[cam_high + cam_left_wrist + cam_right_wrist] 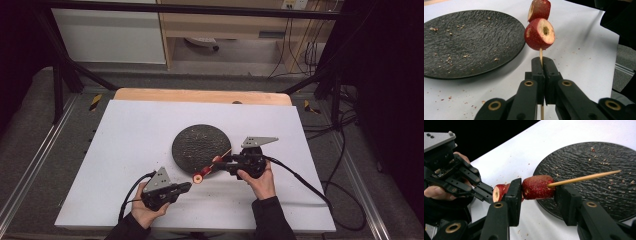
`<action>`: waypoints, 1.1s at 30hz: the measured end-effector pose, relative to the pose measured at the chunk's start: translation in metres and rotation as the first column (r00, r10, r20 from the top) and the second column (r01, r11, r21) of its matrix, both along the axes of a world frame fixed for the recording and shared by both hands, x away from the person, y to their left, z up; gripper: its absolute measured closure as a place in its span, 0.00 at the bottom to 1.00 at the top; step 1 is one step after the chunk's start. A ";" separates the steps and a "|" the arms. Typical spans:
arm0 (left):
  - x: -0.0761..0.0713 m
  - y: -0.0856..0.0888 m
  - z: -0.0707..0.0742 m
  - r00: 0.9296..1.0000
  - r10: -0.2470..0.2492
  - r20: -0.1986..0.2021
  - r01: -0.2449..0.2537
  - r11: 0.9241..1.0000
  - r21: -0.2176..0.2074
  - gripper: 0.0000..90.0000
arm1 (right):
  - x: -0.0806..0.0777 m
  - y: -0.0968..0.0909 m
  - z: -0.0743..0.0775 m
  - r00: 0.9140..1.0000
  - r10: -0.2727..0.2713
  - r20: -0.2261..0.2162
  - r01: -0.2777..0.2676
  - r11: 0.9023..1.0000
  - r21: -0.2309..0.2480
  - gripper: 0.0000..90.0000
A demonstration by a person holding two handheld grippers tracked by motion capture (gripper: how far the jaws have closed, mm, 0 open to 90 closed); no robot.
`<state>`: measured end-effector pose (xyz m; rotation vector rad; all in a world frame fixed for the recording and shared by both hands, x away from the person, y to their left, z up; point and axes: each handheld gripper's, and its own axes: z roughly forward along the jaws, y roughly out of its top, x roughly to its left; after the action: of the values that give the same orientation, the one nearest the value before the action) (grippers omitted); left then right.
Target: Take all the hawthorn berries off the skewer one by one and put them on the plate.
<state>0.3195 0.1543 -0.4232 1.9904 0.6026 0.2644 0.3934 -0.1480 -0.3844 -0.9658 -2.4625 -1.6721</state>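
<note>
The left hand-held gripper (541, 62) is clamped on the lower end of a thin wooden skewer (540, 53), which carries two red fruit pieces. The right hand-held gripper (537, 192) has its jaws on both sides of the upper fruit piece (537, 187); the lower fruit piece (500, 192) sits just beside it. The skewer is held above the white counter (125, 135), next to the black slate plate (200, 142).

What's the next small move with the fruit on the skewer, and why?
Probably the right gripper slides its red cored fruit piece off the thin wooden skewer's pointed end onto the black textured plate: its jaws flank that piece while the left gripper clamps the blunt end.
</note>
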 end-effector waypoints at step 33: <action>0.001 0.016 0.002 0.999 0.032 0.026 -0.032 0.999 0.014 0.98 | 0.026 -0.028 0.024 0.991 -0.130 0.003 0.130 0.991 0.026 0.66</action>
<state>0.3201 0.1700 -0.4216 1.9893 0.6180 0.3144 0.4191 -0.1762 -0.3603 -1.1435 -2.4231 -1.7403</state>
